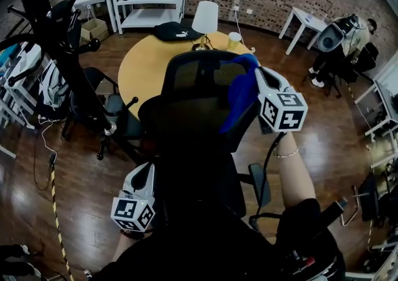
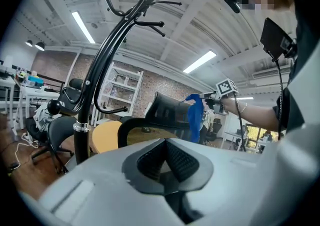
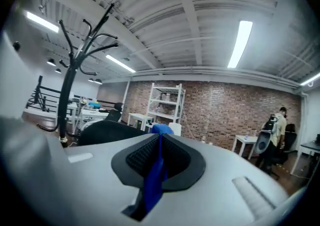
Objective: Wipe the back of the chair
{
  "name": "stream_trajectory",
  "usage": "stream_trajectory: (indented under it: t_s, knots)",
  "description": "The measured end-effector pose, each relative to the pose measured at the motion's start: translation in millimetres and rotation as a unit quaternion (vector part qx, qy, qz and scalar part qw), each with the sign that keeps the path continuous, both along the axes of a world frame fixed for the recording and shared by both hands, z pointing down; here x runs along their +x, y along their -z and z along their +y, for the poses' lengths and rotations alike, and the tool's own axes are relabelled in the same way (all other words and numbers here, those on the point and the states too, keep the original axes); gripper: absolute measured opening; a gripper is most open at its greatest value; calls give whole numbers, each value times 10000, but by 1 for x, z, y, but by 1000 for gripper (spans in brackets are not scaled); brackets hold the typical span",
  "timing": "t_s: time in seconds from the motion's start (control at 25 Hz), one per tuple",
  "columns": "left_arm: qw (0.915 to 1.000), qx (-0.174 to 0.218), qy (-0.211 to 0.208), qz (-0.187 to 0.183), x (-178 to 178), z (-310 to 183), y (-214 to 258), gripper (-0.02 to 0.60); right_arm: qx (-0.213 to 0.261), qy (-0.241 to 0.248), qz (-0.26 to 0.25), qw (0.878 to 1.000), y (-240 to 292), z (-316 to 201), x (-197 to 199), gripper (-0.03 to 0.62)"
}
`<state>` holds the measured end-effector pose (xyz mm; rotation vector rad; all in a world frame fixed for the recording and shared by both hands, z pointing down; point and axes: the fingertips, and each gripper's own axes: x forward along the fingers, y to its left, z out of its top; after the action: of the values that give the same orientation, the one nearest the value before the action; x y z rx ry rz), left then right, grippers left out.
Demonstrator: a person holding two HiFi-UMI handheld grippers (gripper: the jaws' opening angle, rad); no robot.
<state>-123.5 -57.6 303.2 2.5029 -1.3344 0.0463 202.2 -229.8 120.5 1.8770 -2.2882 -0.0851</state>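
Chair (image 1: 199, 87) stands mid-frame in the head view, its black mesh back toward the person, with a round yellow worktop (image 1: 143, 68) behind it. The right tongs (image 1: 257, 76) hold a blue cloth (image 1: 239, 96) against the back's upper right edge. The left tongs (image 1: 146, 173) hang low beside the chair's left side.

In the left gripper view those tongs are drawn together with nothing between them, and the chair back and cloth show ahead.

In the right gripper view the tongs are clamped on the cloth, which runs between their pads.

Wiping seems in hand at the top corner. Next, I judge, the cloth needs dragging across or down the mesh, pressed flat.
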Motion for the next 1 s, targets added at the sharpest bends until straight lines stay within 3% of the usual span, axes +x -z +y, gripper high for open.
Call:
stream_trajectory:
  t_s: [0.16,0.32,0.56,0.84,1.0]
  knots:
    - [9999,-105,115,4,-2,1,-5,8,-252,-522,353,9977,-4,-13,39,20]
    - [9994,-189,303,5,-12,3,-9,8,-536,-632,957,9919,-31,-38,22,20]
    - [9984,-250,511,-43,-33,8,-12,8,-871,-866,763,9895,-63,-64,-2,20]
    - [9972,-306,680,-93,-52,11,-16,8,-1091,-196,158,9937,-74,-77,-61,20]
    - [9971,-219,727,-75,-52,12,-10,8,-1136,274,101,9931,-74,-80,-108,20]
